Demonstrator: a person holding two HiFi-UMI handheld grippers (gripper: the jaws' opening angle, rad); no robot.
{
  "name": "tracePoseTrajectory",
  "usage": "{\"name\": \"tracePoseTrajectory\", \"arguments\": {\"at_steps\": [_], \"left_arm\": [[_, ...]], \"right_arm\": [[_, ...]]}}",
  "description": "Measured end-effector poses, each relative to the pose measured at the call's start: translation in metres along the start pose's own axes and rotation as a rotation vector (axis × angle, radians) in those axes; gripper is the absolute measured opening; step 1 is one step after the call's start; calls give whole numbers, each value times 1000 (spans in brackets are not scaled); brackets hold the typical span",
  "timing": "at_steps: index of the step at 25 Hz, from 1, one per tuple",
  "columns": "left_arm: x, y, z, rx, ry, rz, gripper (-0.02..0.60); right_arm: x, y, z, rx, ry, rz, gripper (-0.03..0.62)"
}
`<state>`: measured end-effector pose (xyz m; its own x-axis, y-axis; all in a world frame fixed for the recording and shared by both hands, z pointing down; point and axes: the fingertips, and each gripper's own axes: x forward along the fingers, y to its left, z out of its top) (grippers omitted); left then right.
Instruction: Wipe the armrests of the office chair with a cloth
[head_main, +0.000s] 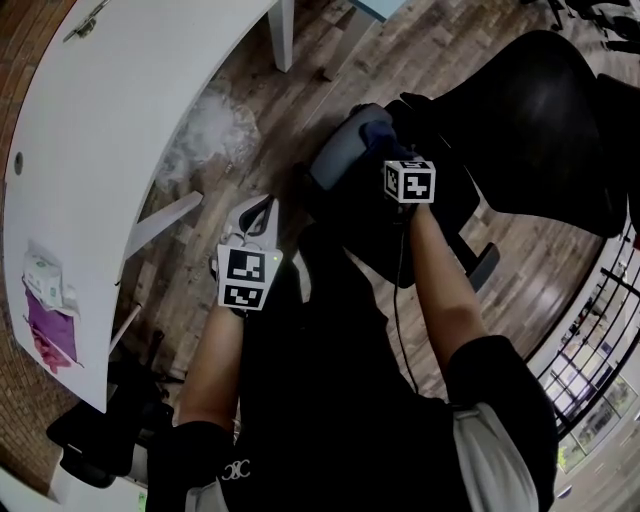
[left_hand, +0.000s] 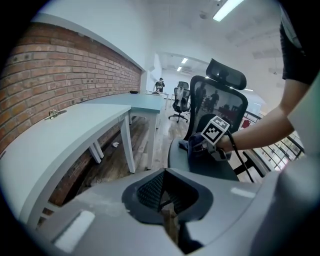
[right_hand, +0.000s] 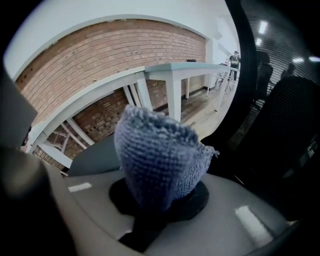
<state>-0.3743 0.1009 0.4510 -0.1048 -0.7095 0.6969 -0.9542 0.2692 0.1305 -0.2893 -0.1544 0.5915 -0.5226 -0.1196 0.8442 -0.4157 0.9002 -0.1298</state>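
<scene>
Our right tool (head_main: 372, 138) clamps the blue-grey knitted cloth (right_hand: 159, 150) over the grey padded armrest (head_main: 332, 165) at one o'clock. Our left tool (left_hand: 167, 202) is closed and empty. We judge the swivelling chair could turn away, since nothing steadies it.

Long white desk (head_main: 120, 150) runs along the red brick wall (left_hand: 65, 75), purple packet (head_main: 50, 335) near one end, brown wood-plank floor (head_main: 330, 40) underneath.

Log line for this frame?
right claw: shut on cloth | cloth: on armrest | left claw: shut, empty
</scene>
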Motion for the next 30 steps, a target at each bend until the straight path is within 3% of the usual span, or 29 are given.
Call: {"name": "tracePoseTrajectory", "arguments": {"at_steps": [5, 9, 12, 17, 22, 27, 30], "left_arm": [[12, -3, 16, 27, -7, 18, 6], [16, -2, 15, -37, -2, 15, 6], [15, 1, 10, -64, -1, 30, 6], [8, -2, 8, -131, -28, 8, 6], [0, 0, 1, -139, -40, 11, 6], [-9, -4, -9, -130, -33, 12, 6], [-14, -6, -15, -138, -36, 10, 6]], "right_arm": [[5, -42, 27, 42, -23, -55, 57], [-1, -60, 60, 46, -124, -98, 57], [3, -57, 76, 23, -144, -94, 57], [2, -40, 75, -57, -114, -83, 57], [-3, -19, 76, -137, -115, -71, 57], [-6, 39, 68, -217, -118, 27, 57], [-7, 69, 59, -178, -125, 80, 57]]}}
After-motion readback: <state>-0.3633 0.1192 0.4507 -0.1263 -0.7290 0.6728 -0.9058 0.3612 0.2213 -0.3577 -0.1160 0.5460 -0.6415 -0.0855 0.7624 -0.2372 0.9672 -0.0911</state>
